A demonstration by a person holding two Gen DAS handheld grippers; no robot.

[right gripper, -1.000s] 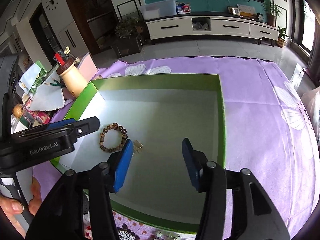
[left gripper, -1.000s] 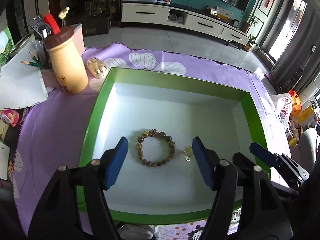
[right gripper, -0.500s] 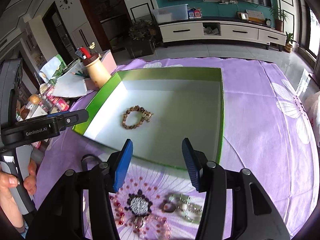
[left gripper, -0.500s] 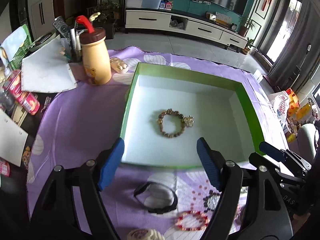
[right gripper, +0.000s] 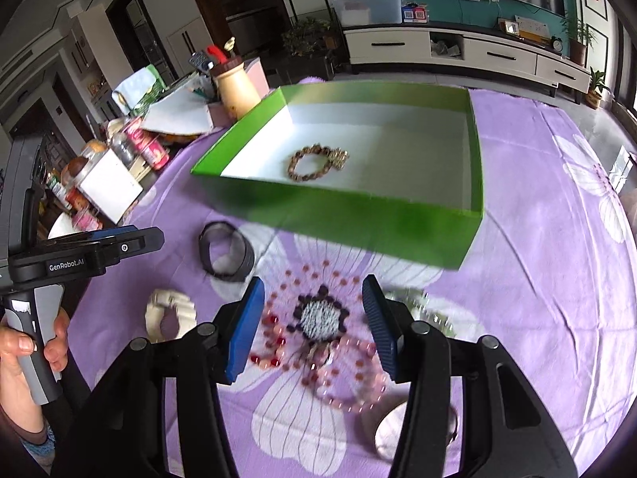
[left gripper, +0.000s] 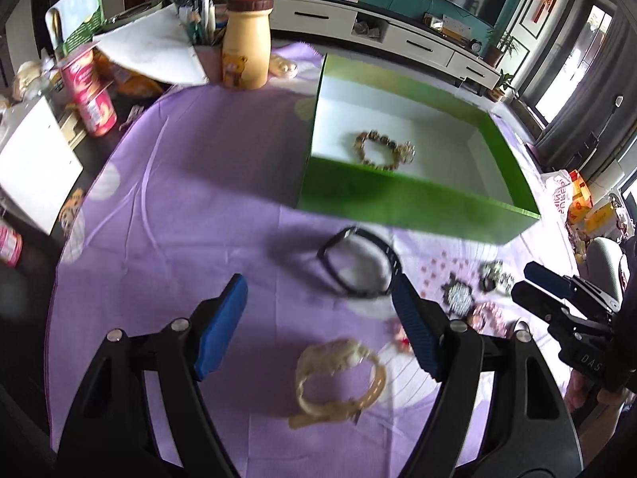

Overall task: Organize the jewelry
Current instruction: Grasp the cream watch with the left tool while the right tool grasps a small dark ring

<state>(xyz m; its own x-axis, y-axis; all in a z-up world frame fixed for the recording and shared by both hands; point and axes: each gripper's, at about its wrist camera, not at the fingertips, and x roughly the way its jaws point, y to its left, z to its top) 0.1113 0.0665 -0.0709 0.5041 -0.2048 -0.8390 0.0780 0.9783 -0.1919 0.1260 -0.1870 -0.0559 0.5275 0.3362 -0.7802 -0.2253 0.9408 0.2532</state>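
Left gripper (left gripper: 318, 322): jaws wide open, nothing held. Jaws have just been opening more; nothing is pinched btwn them. It is held over the purple cloth (left gripper: 179, 199), w/ a cream watch (left gripper: 338, 382) seen on the cloth btwn the blue pads.
Right gripper (right gripper: 314, 326): jaws about half open, nothing held. It is held over a pile of bead things on the cloth.
Green box (right gripper: 358, 215): set on the cloth, past both grippers. White inside.
Brown bead bracelet (right gripper: 314, 161): laid flat on the box floor, near the left wall. A small gold bit is seen touching its right side.
Black band (left gripper: 358, 267): on the cloth, just in front of the box, near the tip of the left gripper's right finger.
Cream watch, other view: seen left of the right gripper, below the black band.
Black and white round piece (right gripper: 320, 316): on the cloth, seen btwn the right gripper's pads.
Pink bead bracelet (right gripper: 346, 374): on the cloth, close below the round piece. Blurry.
Red beads (right gripper: 270, 338): by the right gripper's left pad.
Hand (right gripper: 24, 362): wrapped around the left gripper's grey handle.
Yellow bottle (left gripper: 247, 44): upright at the far side, beside pens & papers.
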